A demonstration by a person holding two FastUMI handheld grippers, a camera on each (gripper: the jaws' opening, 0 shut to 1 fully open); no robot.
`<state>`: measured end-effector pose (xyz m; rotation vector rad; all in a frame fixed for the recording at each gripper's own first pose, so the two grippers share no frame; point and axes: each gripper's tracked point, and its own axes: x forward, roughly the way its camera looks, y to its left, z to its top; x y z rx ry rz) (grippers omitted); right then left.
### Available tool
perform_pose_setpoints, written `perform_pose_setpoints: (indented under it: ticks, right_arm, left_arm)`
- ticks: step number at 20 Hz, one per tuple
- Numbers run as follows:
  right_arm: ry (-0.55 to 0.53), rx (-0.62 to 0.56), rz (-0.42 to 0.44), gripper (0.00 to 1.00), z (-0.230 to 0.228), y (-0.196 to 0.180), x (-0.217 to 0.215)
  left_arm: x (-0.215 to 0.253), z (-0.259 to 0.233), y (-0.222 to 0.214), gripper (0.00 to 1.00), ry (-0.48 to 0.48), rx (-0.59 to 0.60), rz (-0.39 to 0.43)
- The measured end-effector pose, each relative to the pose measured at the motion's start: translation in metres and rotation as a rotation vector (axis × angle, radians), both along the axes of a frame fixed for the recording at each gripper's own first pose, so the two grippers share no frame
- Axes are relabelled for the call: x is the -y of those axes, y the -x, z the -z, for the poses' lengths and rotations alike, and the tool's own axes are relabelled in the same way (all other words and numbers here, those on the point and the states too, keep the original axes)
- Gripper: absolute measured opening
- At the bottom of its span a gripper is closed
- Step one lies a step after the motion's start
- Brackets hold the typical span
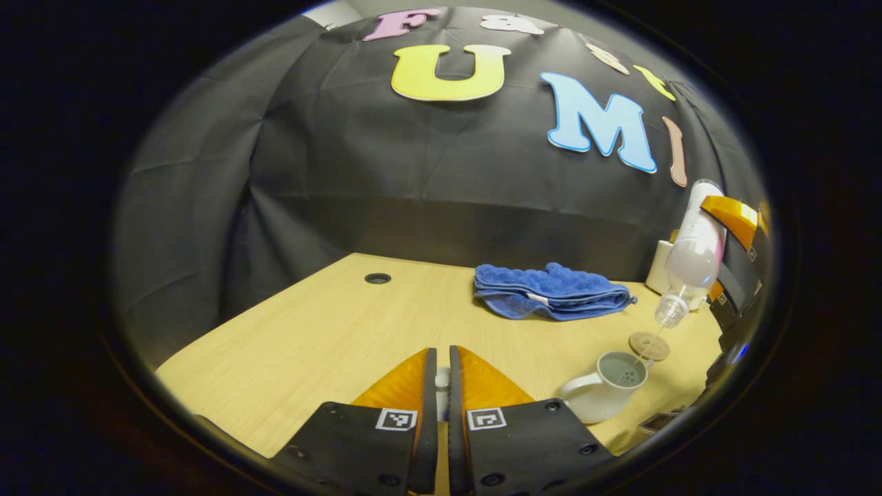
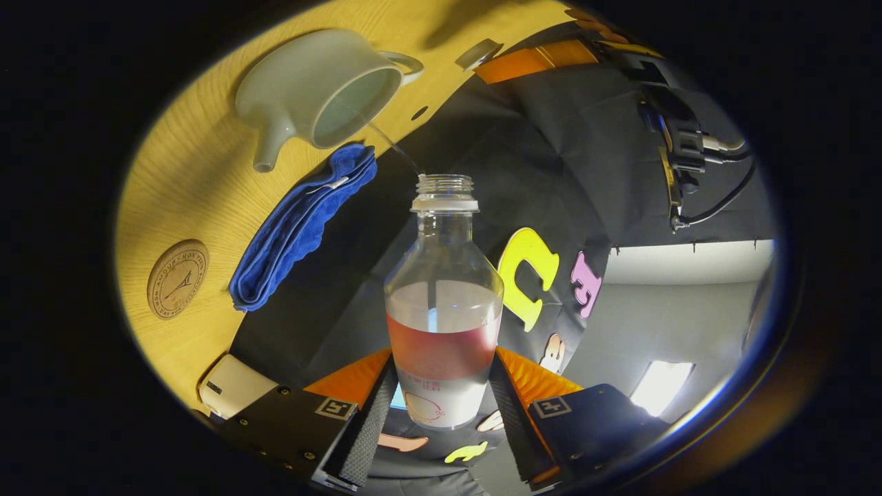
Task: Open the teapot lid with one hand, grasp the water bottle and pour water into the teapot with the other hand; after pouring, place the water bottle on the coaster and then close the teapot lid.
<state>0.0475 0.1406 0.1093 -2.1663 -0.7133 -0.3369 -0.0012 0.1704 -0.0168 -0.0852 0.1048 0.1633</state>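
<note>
In the left gripper view, a pale wood-grain table [image 1: 331, 331] lies largely bare on its left half, with a small round cable hole [image 1: 377, 278] near its far edge against the black cloth wall. The left gripper [image 1: 442, 386] sits low at the near edge, its fingers nearly closed on a small white object (perhaps the teapot lid, though I cannot tell). At right stands the white ceramic teapot [image 1: 606, 389], smooth and rounded, lid off, its strainer holes visible inside. Just behind it lies a round cork coaster [image 1: 649, 346], flat and bare. Farther back, a folded blue terry cloth [image 1: 551, 293] rests, nubby in texture.

In the right gripper view, the right gripper [image 2: 441, 406] is clamped on a clear plastic water bottle [image 2: 444, 303], uncapped, tipped mouth-down over the teapot [image 2: 317, 89], a thin stream running into its opening. A small white box [image 2: 234, 386] sits at the table's far edge.
</note>
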Motion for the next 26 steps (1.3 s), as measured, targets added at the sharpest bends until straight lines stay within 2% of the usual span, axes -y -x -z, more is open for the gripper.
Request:
perform_pose_setpoints:
  ticks: [2,4,7,9,13,20,26]
  right_arm:
    - [-0.014,-0.012,0.0,0.77,0.004,-0.001,0.0]
    - [-0.074,-0.053,0.003,0.77,0.008,-0.007,0.008]
    - [-0.244,-0.16,-0.009,0.75,0.026,-0.018,0.024]
    - [-0.367,-0.232,-0.025,0.77,0.041,-0.023,0.03]
    - [-0.681,-0.399,-0.077,0.78,0.067,-0.033,0.044]
    - [-1.35,-0.686,-0.212,0.78,0.094,-0.05,0.058]
    - [-1.749,-0.836,-0.324,0.78,0.107,-0.069,0.069]
  left_arm:
    - [0.0,0.001,0.0,0.13,0.0,-0.003,0.001]
    - [0.001,0.0,0.001,0.13,-0.001,-0.004,0.001]
    - [-0.001,0.001,0.0,0.13,0.0,-0.002,-0.001]
    - [-0.001,0.003,0.0,0.13,-0.001,-0.007,-0.001]
    - [0.001,0.004,-0.001,0.12,-0.003,-0.012,-0.001]
    - [0.002,0.007,-0.002,0.13,-0.007,-0.022,-0.001]
    - [0.0,0.007,-0.001,0.12,-0.009,-0.024,-0.004]
